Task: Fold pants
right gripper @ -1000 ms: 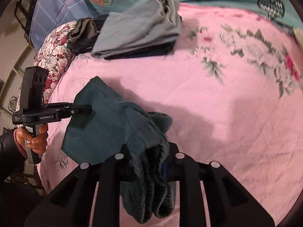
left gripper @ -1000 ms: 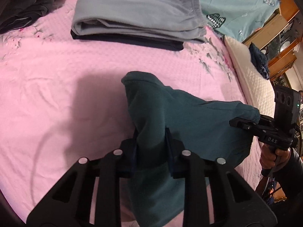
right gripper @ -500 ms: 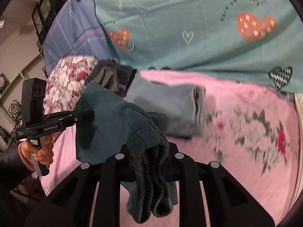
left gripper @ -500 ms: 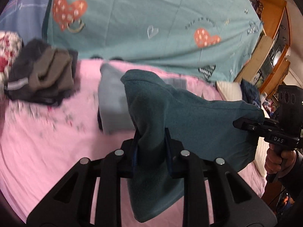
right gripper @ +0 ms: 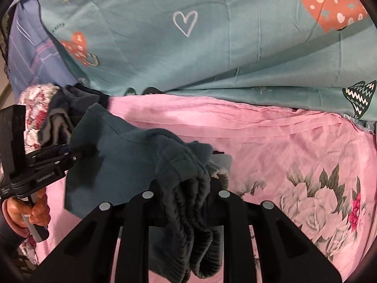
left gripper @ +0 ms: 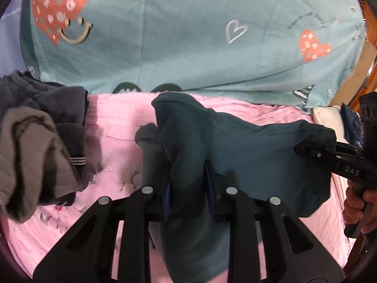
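Folded dark teal pants (left gripper: pixel 235 151) hang in the air between my two grippers, above the pink bedspread (left gripper: pixel 117 118). My left gripper (left gripper: pixel 189 188) is shut on one end of the pants, the cloth bunched between its fingers. My right gripper (right gripper: pixel 188 188) is shut on the ribbed waistband end of the teal pants (right gripper: pixel 132 155). In the left wrist view the right gripper (left gripper: pixel 306 149) pinches the pants' far corner. In the right wrist view the left gripper (right gripper: pixel 70 158) holds the opposite corner. A folded grey garment (left gripper: pixel 148 151) lies partly hidden under the pants.
A heap of dark and grey clothes (left gripper: pixel 40 146) lies at the left on the bed. A teal quilt with heart prints (left gripper: pixel 188 35) rises behind. A person's hand (left gripper: pixel 360 202) grips the right tool; wooden furniture (left gripper: pixel 370 54) stands at the far right. Floral print (right gripper: pixel 318 200) marks the bedspread.
Both grippers have carried the pants up and toward the back of the bed. The grey folded stack, once far ahead, is now directly beneath the pants; the quilt fills the upper view.
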